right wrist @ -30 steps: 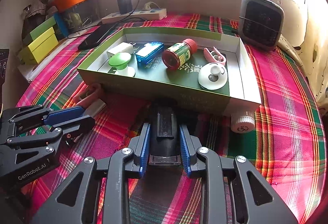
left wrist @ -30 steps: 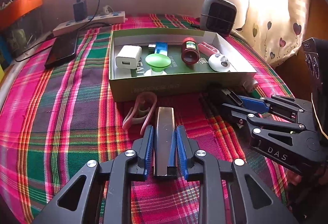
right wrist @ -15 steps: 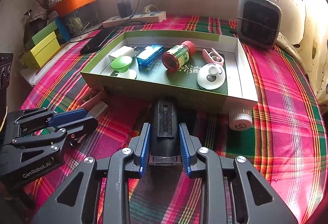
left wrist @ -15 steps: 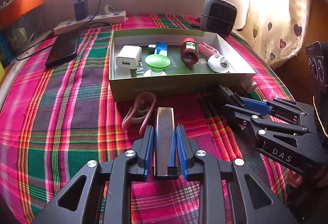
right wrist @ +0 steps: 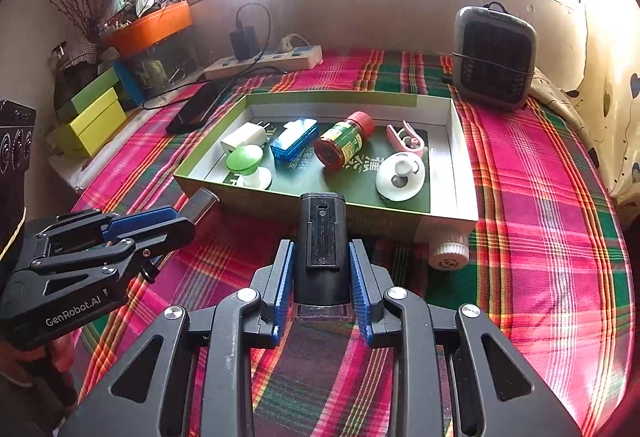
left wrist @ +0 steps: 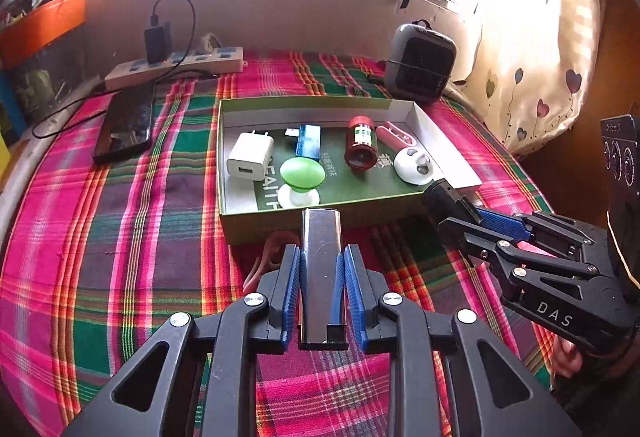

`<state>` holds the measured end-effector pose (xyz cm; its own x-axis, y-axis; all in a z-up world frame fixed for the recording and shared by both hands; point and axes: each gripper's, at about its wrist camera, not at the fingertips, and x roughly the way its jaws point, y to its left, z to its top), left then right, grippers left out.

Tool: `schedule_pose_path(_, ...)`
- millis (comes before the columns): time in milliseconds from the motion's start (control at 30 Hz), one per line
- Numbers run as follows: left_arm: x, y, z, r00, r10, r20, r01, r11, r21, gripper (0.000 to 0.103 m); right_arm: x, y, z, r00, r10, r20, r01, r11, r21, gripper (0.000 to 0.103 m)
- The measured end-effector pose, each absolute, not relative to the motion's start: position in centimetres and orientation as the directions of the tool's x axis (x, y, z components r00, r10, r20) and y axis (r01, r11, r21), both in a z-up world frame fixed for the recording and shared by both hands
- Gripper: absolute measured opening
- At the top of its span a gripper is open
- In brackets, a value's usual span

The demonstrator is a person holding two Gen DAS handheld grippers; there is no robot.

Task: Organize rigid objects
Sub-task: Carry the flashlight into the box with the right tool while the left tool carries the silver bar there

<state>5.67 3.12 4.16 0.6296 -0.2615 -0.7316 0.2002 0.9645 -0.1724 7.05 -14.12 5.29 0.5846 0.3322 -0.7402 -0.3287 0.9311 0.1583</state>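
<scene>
Here the left gripper [left wrist: 321,279] clamps a silver metal bar [left wrist: 321,269] lengthwise between its pads; the right gripper [right wrist: 322,277] likewise pinches a black clip-backed device [right wrist: 322,249].

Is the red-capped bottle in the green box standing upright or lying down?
Lying down. The red-capped bottle rests on its side on the floor of the green box, cap toward the far wall, base facing the camera.

The metal bar [left wrist: 321,273] looks polished and glossy — it mirrors the light. The black block [right wrist: 322,237] is matt plastic. Woven plaid cloth [left wrist: 120,257] covers the table; the green box [left wrist: 304,227] is matt cardboard — 1 white-lined inside.
</scene>
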Motion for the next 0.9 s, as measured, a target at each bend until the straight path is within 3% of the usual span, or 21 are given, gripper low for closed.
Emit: schedule_pose_path(900,10.7,3.1,6.2,0.655,-0.254,-0.712,0.203,0.966,-0.158,0.022,11.1,-15.9,6.9,0.611,0.295,-0.735,-0.266,0.951,0.16,0.028)
